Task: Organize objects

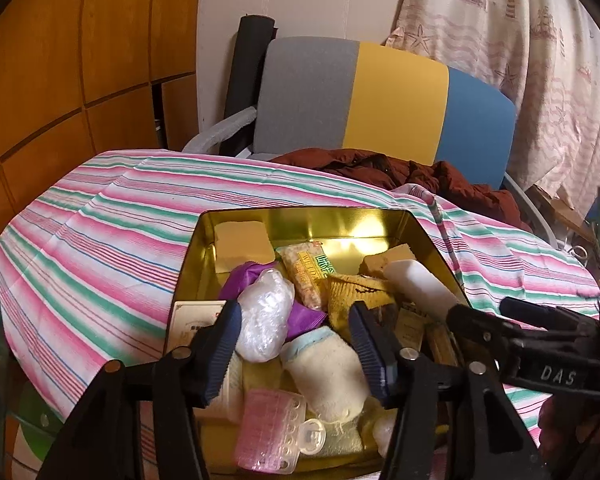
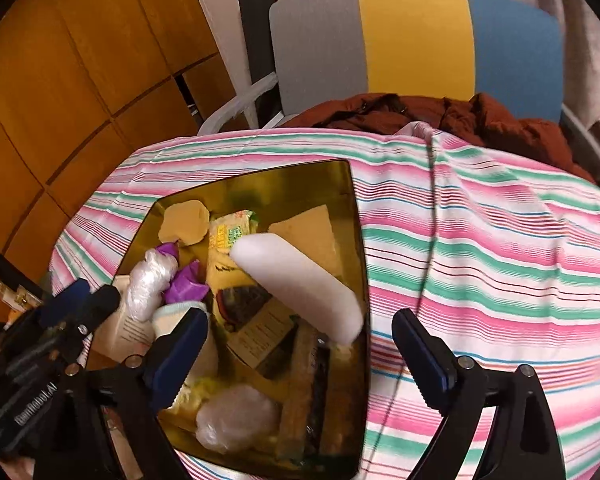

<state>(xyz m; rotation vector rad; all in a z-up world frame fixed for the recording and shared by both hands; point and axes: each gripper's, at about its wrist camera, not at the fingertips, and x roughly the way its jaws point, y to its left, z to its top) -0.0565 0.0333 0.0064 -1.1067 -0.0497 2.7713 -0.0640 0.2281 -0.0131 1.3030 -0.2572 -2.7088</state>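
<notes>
Both grippers, left (image 1: 296,344) and right (image 2: 300,356), wide open, empty; white foam block (image 2: 300,280) just ahead, leaning on tin (image 2: 352,184) rim, may tip out

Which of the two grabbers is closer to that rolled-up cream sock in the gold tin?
Left. The left gripper hangs open straddling the cream sock, in the gold tin. The right gripper, also open, is off by the tin's right edge, near the white foam block.

Glossy gold metal tin (image 1: 236,240), matt striped cloth (image 1: 100,232), wood panelling (image 1: 60,60)
</notes>
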